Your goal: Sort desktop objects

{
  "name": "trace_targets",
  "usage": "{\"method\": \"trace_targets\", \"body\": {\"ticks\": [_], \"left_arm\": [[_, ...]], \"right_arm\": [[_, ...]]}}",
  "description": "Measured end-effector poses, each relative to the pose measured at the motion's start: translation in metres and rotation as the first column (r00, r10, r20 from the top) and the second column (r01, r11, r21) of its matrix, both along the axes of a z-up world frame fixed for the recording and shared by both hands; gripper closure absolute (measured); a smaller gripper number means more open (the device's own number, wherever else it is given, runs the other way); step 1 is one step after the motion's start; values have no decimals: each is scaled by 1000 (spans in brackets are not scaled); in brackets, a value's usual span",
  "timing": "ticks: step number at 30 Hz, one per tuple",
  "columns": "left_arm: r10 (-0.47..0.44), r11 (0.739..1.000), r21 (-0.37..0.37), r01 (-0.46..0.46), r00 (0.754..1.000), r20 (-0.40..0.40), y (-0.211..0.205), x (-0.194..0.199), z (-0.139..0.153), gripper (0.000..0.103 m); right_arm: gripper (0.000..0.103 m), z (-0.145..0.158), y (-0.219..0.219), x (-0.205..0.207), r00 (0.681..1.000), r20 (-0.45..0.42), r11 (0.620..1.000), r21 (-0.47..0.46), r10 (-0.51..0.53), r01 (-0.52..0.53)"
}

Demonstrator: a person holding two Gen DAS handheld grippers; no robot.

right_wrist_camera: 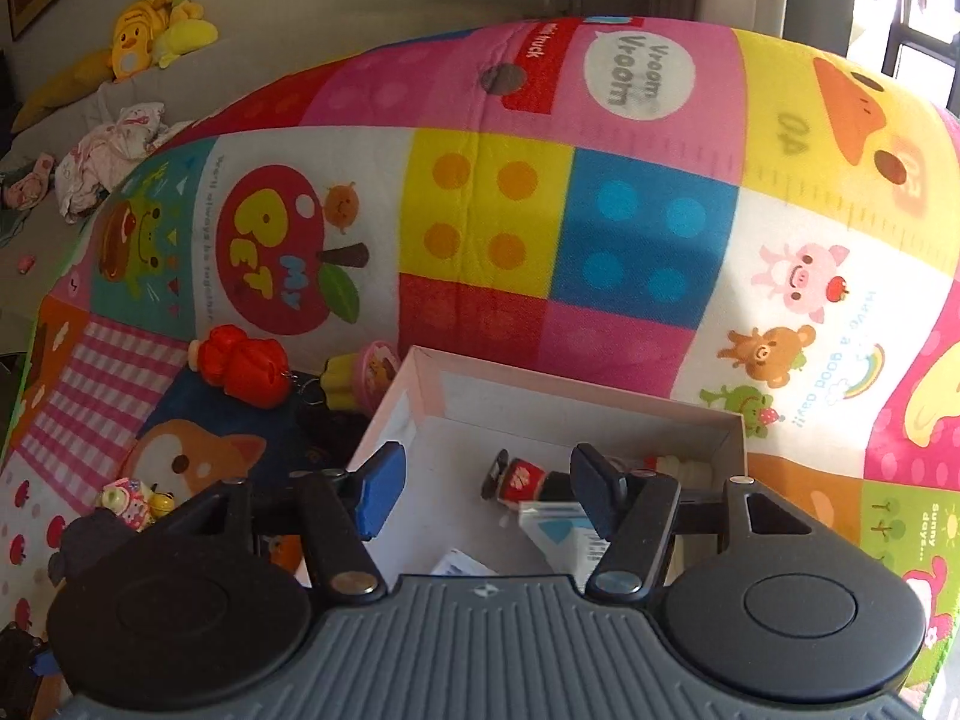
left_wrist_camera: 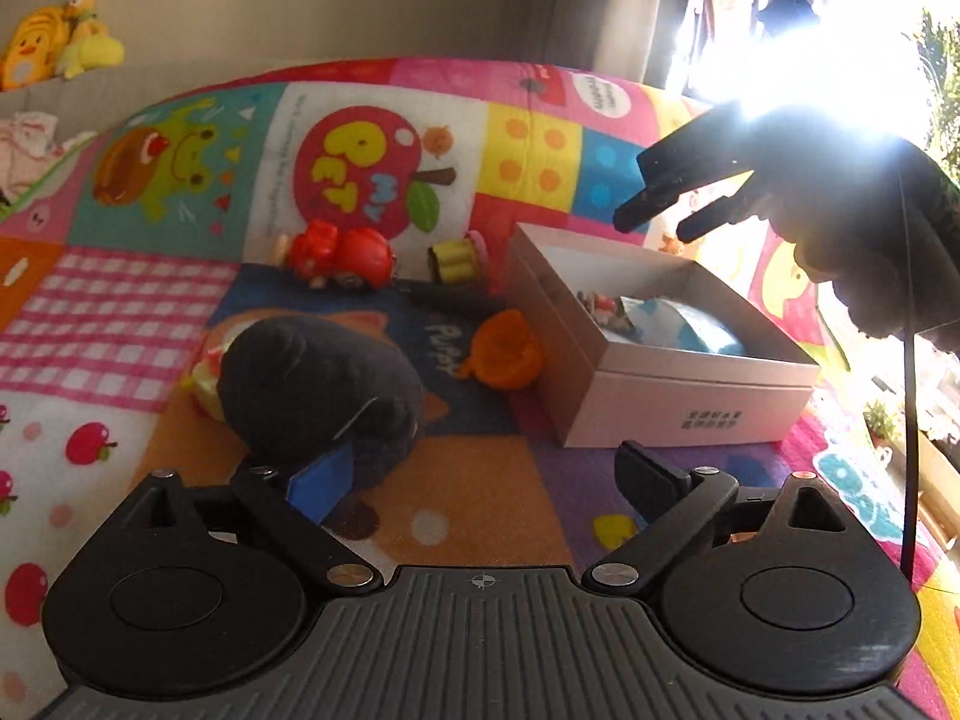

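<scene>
**Two grippers, one open box, toys scattered on the play mat**

Left gripper (left_wrist_camera: 486, 480): fingers spread wide, nothing between them. One black plush toy (left_wrist_camera: 318, 384) lies on the mat (left_wrist_camera: 480, 516) just ahead of the left finger, whose blue pad (left_wrist_camera: 321, 477) overlaps the plush's near edge in this view; contact cannot be told.

Right gripper (right_wrist_camera: 486, 492): fingers about half apart, nothing pressed between the pads. It hangs over the one white cardboard box (right_wrist_camera: 420, 384), pointing down into it. From the left wrist view the same gripper (left_wrist_camera: 678, 210) shows as a dark shape above the box's (left_wrist_camera: 690, 396) far corner, partly lost in window glare.

In the box, counted:
- one small figure with a red body (right_wrist_camera: 519, 477)
- one pale ridged piece (right_wrist_camera: 690, 471) by the far wall
- flat blue-and-white packets (right_wrist_camera: 555, 531); number unclear

On the mat left of the box, counted:
- one red toy (left_wrist_camera: 342, 255)
- one yellow-green ridged toy (left_wrist_camera: 453, 261), a pink piece (right_wrist_camera: 378, 369) beside it
- one orange toy (left_wrist_camera: 504, 357), near the box's left wall
- one pale, multicoloured toy (right_wrist_camera: 135, 501) touching the black plush

Background: two yellow plush toys (right_wrist_camera: 156, 30) on a grey sofa (right_wrist_camera: 72, 138)
</scene>
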State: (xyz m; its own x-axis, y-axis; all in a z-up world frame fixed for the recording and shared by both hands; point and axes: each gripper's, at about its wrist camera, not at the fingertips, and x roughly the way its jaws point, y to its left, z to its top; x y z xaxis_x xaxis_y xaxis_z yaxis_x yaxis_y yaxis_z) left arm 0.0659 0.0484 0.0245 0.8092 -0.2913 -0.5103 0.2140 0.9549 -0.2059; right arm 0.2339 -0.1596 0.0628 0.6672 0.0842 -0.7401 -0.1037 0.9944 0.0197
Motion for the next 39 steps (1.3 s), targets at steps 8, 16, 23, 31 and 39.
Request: {"method": "trace_targets", "body": {"ticks": [8,16,23,31,39], "left_arm": [[37,997,-61,-37,999,1,17,-1,-5,2],[63,988,-133,-73,995,-79,35,11,-18,2],[51,991,-119,-59,997,-65,32,7,-18,2],[56,992,-107,-63,996,-68,31,8,-19,1],[65,997,-46,-68,996,-58,22,5,-19,1]], "right_arm": [[28,-30,104,69,995,-46,990,-108,87,-92],[59,-78,137,108,989,-142,946,-315,40,-83],[59,-38,124,58,988,-88,970,-196,129,-144],[59,10,81,-85,930,-81,930,-65,358,-363],[60,-13,53,-126,912,-184,923,-50,366,-381]]}}
